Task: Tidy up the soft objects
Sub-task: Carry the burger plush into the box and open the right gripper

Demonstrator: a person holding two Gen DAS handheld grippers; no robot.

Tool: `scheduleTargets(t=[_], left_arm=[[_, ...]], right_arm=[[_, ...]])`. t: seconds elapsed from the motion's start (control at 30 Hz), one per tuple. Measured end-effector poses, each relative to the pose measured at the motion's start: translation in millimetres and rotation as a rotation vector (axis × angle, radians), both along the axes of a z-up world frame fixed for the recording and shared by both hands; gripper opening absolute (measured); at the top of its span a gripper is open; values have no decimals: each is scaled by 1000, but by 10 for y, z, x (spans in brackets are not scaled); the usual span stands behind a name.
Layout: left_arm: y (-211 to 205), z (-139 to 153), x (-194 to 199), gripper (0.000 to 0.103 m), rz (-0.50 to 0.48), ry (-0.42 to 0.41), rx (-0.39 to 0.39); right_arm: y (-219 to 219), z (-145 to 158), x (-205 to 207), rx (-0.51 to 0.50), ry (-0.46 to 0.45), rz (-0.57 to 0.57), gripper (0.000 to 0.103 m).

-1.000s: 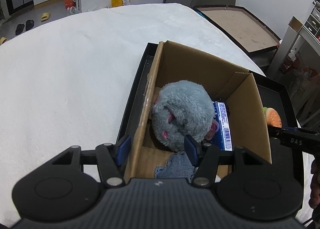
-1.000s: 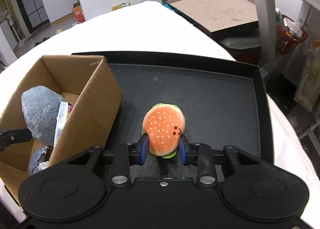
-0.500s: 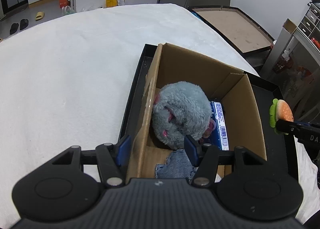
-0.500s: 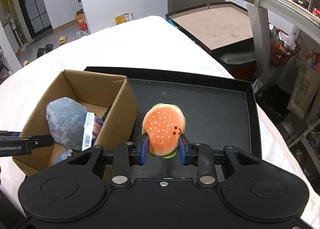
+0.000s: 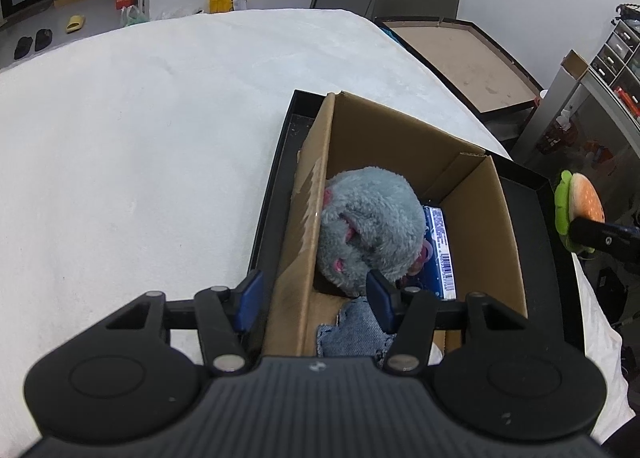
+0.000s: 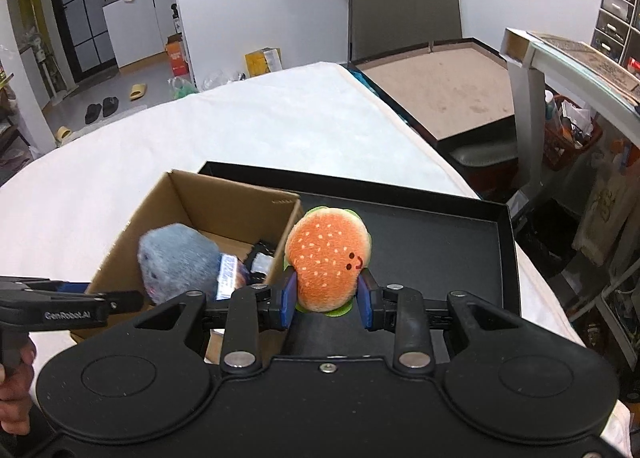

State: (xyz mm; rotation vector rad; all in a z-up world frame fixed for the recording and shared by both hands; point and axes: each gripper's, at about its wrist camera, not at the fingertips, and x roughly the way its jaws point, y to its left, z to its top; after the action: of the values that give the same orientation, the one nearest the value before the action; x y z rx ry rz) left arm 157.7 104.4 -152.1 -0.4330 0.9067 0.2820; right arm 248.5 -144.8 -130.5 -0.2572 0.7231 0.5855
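From the left wrist, the left gripper [image 5: 314, 300] straddles the near left wall of the cardboard box [image 5: 498, 226]; its fingers [image 5: 249, 300] have just been closing, not yet pinching the wall. Only here does denim cloth [image 5: 354, 332] show beside the grey plush mouse [image 5: 370, 222].

From the right wrist, the right gripper [image 6: 327, 300] squeezes the burger toy [image 6: 328, 262] above the black tray [image 6: 432, 246], beside the box.

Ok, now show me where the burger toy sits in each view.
Left wrist view: burger toy at the far right edge, right of the cardboard box.
Right wrist view: burger toy at centre, between the right gripper fingers.
Shared landmark: the cardboard box holding the grey plush.
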Motion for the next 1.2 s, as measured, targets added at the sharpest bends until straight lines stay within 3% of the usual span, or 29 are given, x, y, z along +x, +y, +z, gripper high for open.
scheduleTargets(t=[0.23,0.47,0.77,0.93,1.2], left_arm=[[30,-14,-17,48,-14,-9,-16],[40,-51,-34,16,-10,1,4],[83,-76,-54,15,-5,4,6],[119,-89,-58,16,-6,3,-7],[143,-89,-49,16,-5,6,-24]], right_arm=[[150,77,-99,-2,-14,29,31],[327,125,-156,-5,-24,52,31],[576,163,-131,-14,-42,78,31],[646,190,-130,-19,-82,88,47],[505,203,-148,-15,-57,54,47]])
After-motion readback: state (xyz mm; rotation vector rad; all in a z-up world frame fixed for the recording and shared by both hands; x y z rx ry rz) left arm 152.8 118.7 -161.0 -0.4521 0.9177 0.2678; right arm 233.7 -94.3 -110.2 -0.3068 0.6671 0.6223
